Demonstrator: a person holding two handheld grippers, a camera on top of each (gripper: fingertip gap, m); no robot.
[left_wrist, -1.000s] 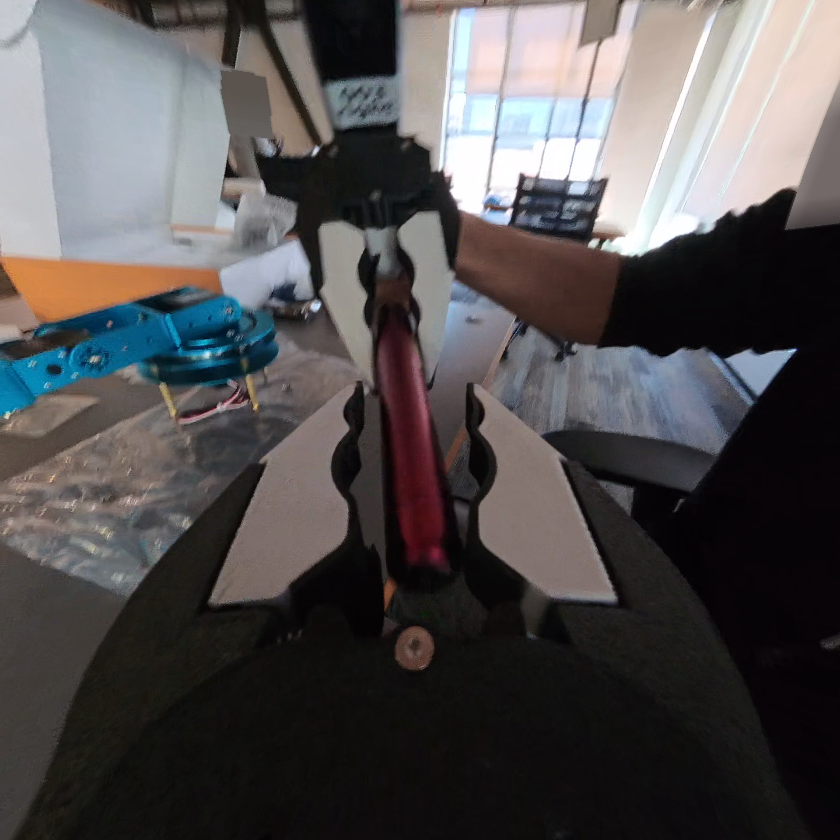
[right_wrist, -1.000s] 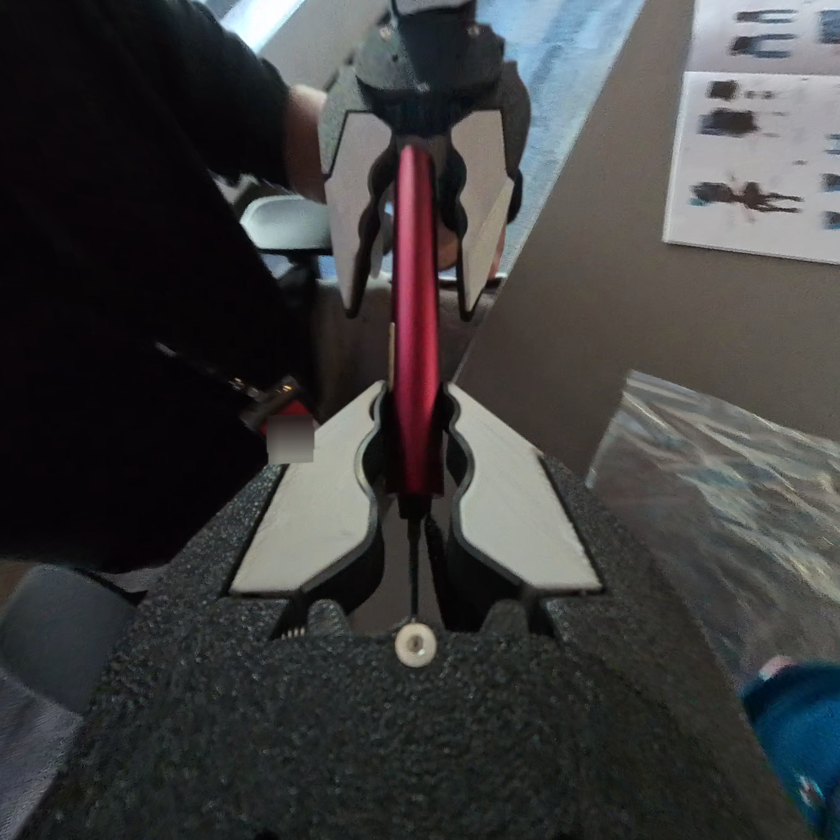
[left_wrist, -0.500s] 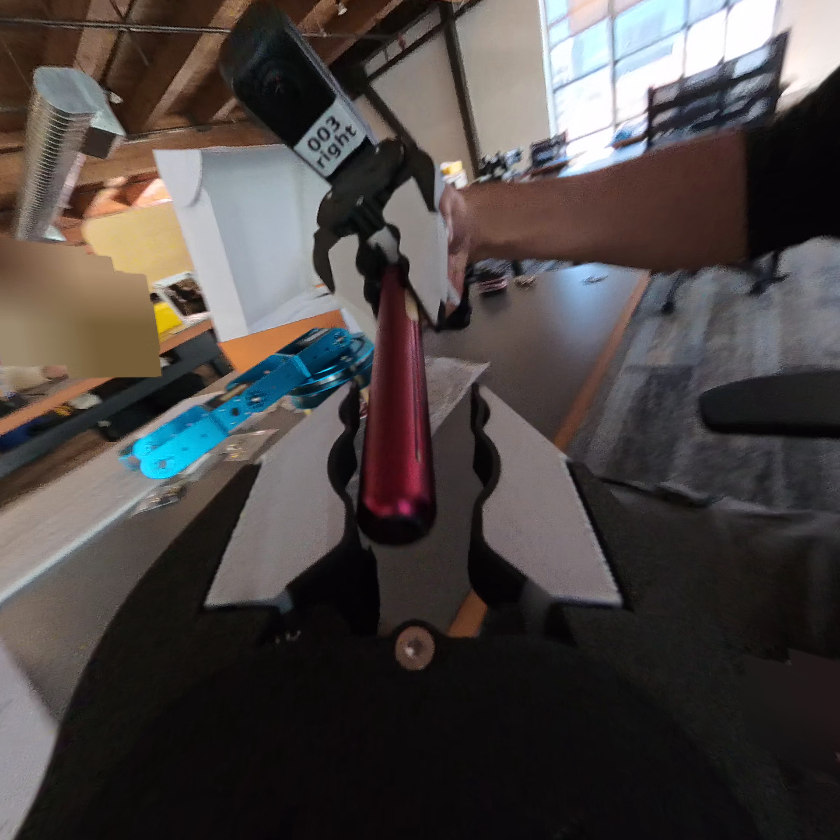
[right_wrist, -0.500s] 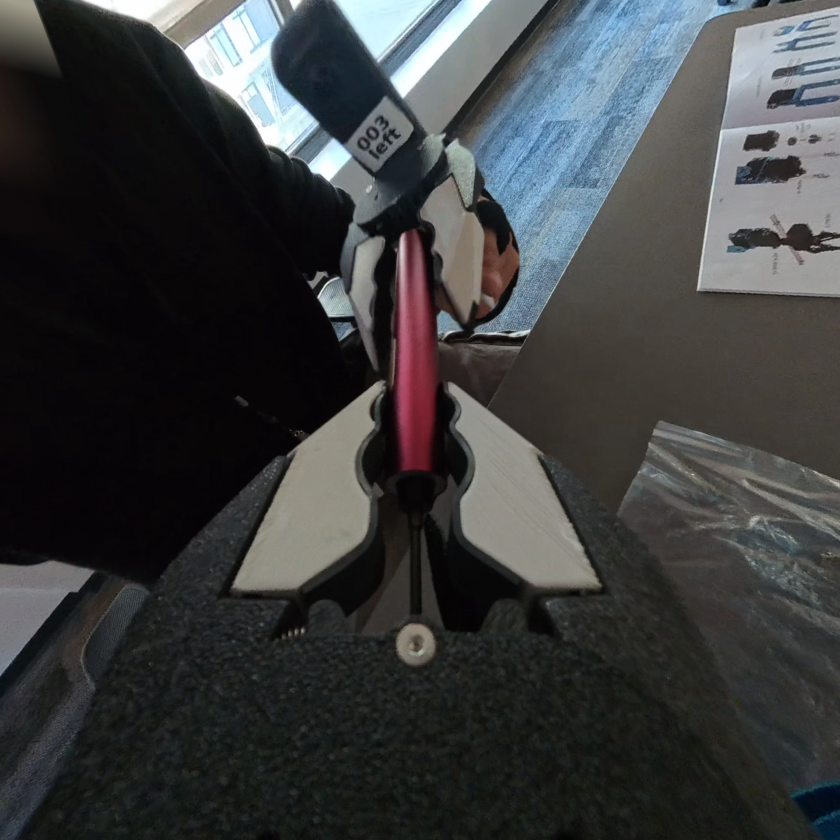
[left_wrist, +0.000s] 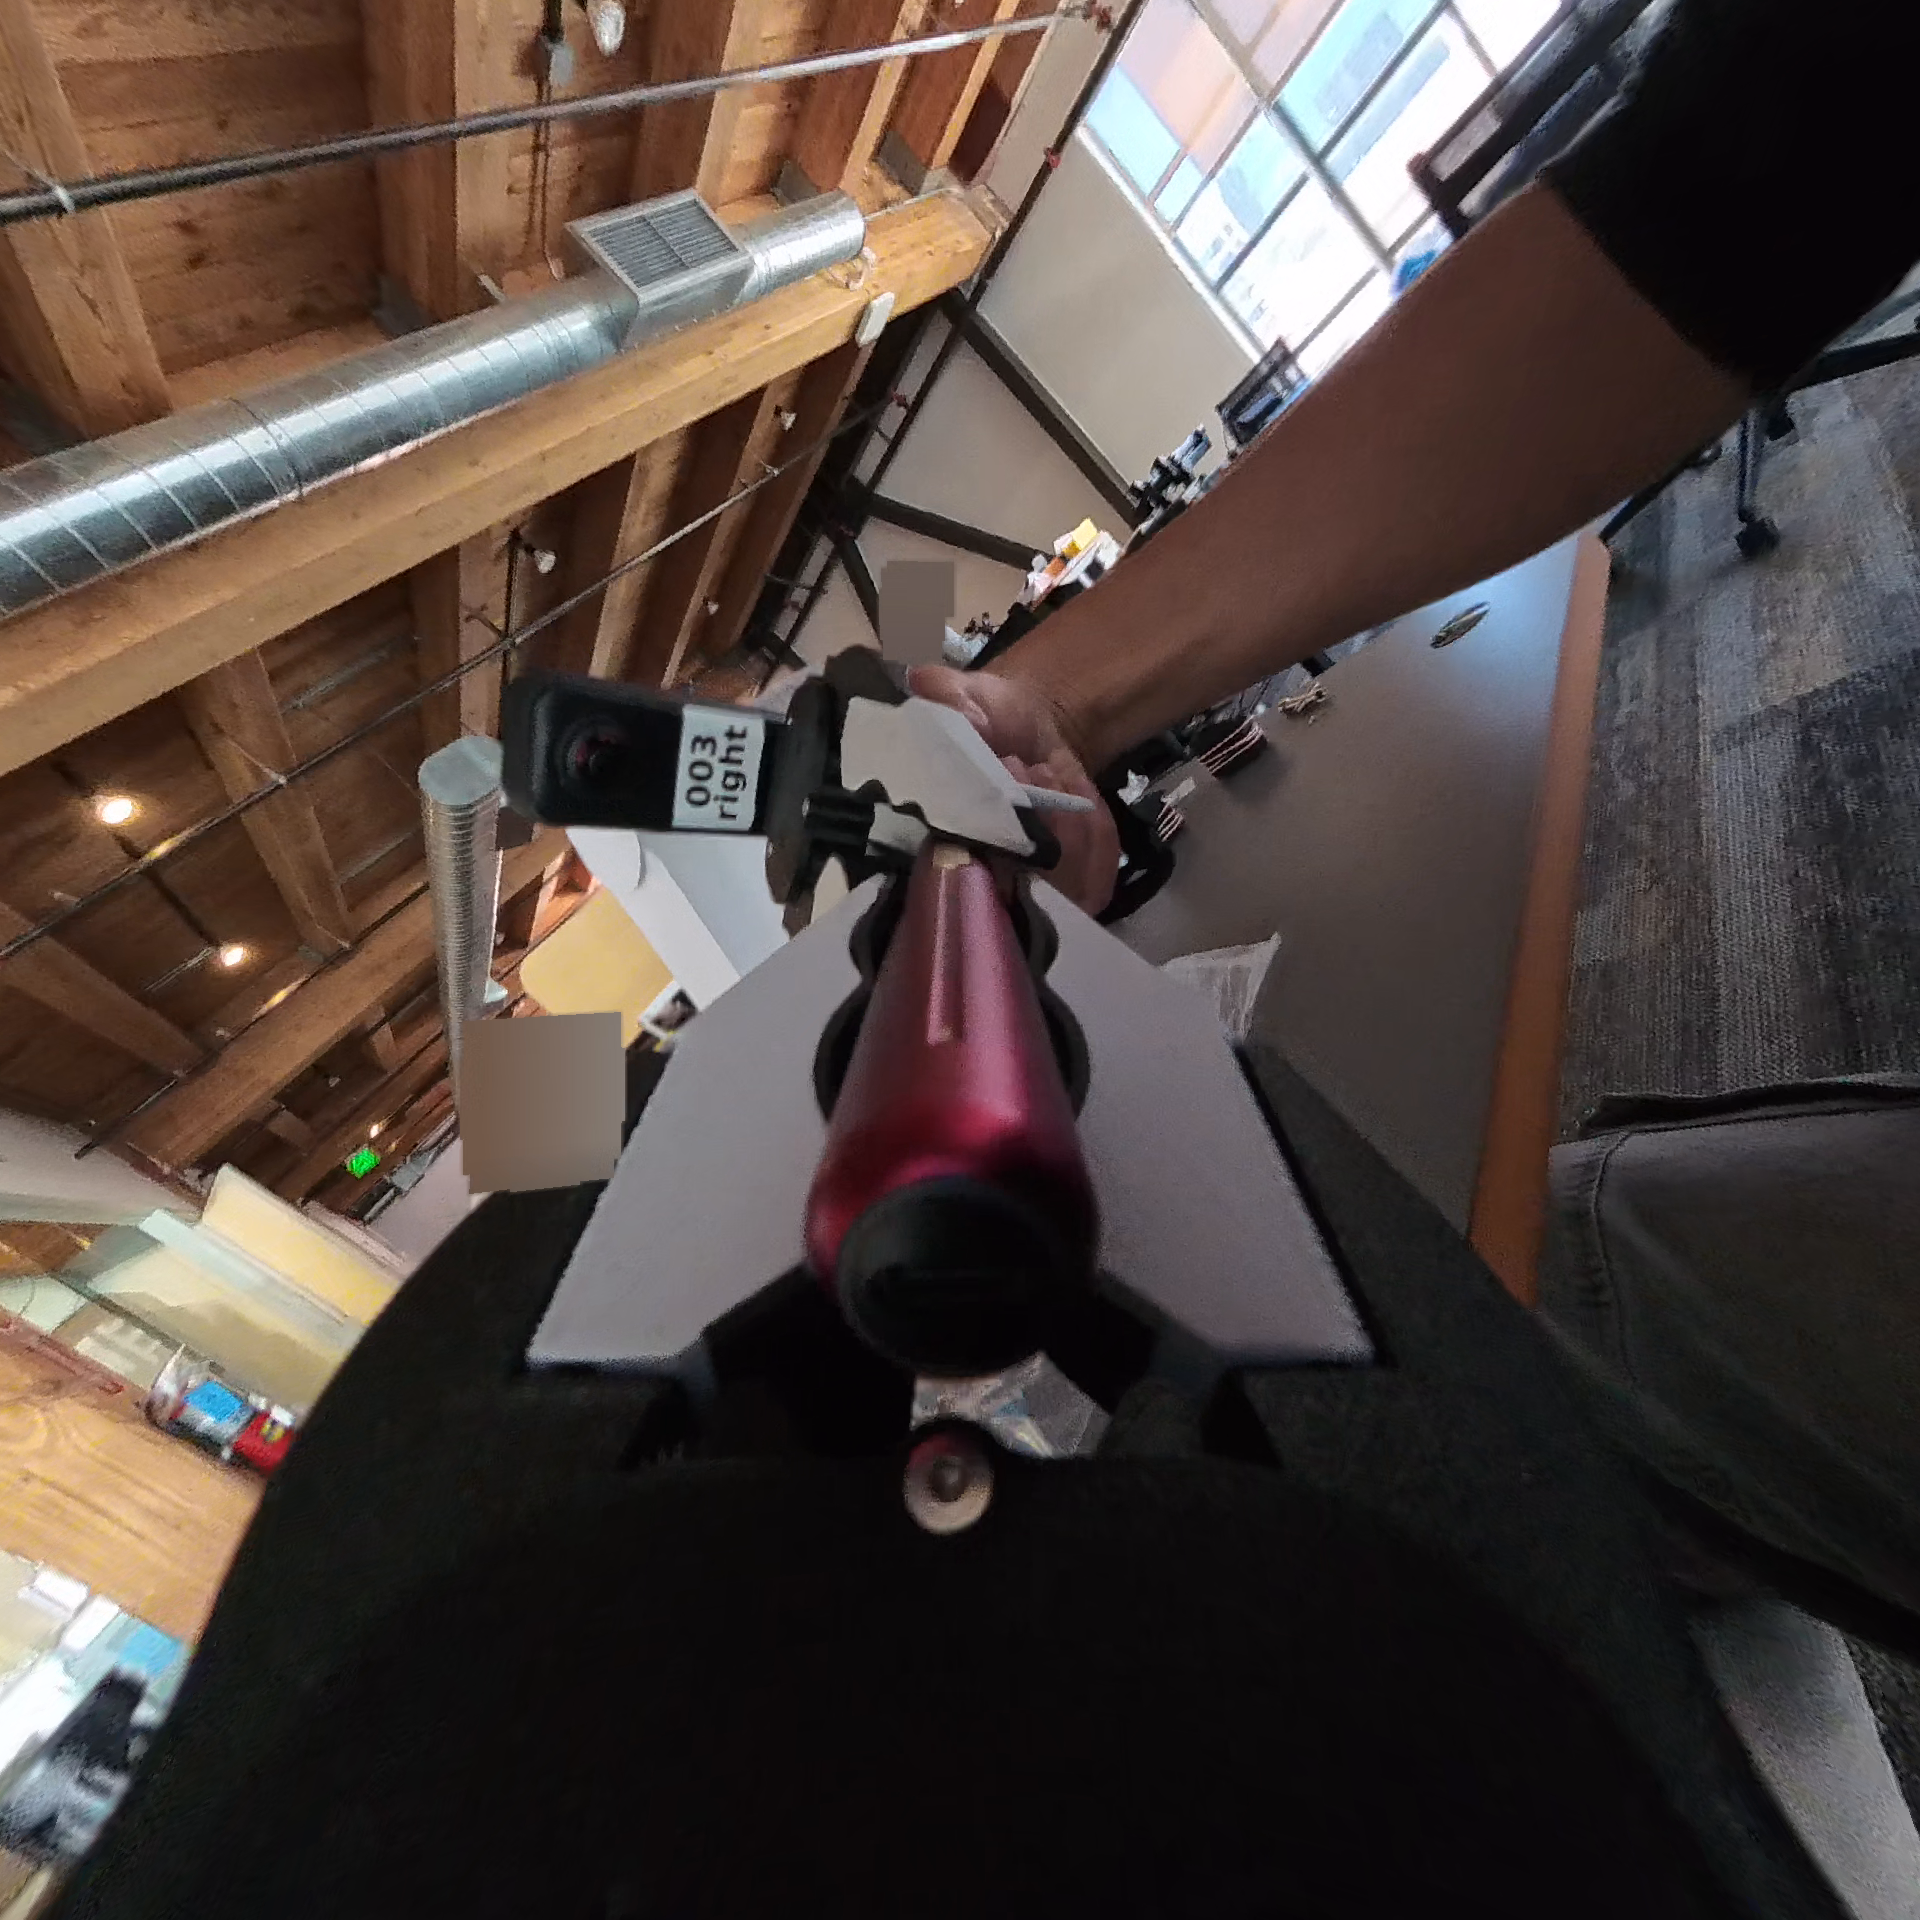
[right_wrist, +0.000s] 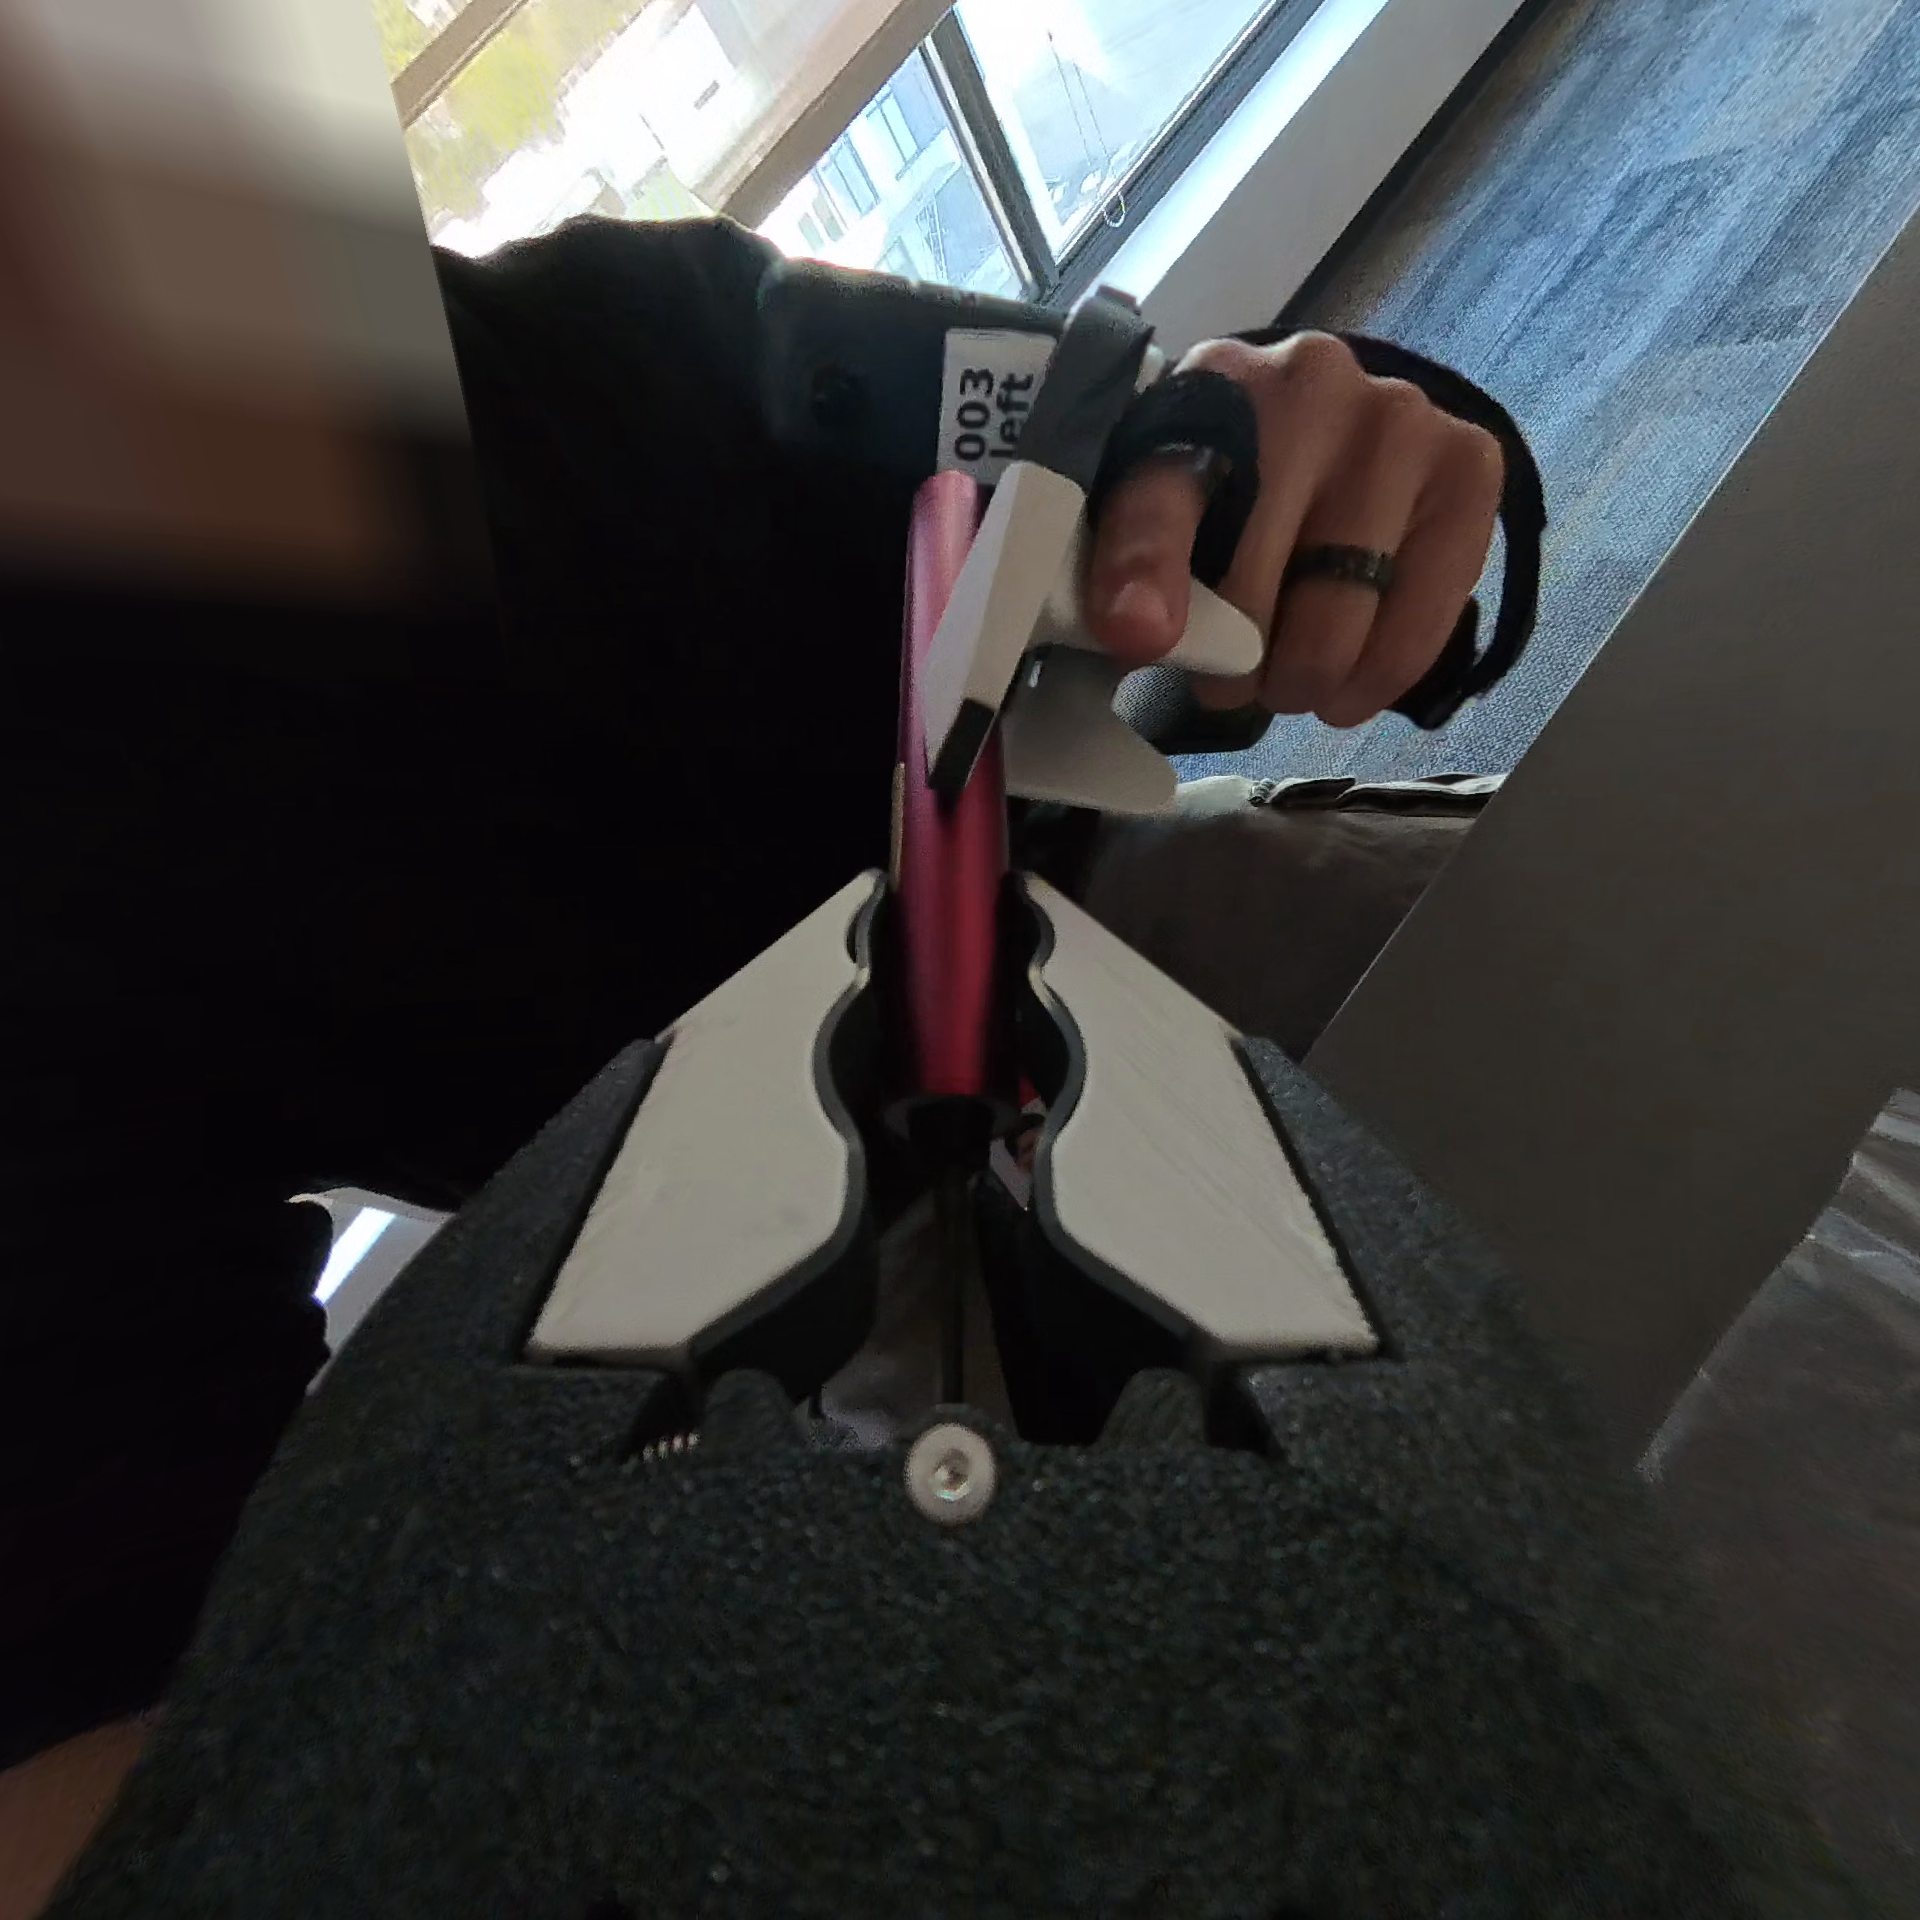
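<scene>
Gripping one red handle (left_wrist: 961, 1049), both tools hold; only the right view shows its thin shaft (right_wrist: 953, 1247).

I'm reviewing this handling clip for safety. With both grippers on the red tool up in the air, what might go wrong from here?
1. The red tool is gripped at both ends by the left gripper and the right gripper; pulling or twisting unevenly may make it slip out.
2. Its thin dark shaft points into the right gripper's body and might jam or bend.
3. It hangs off the table edge, so a drop would probably hit the floor.
</scene>
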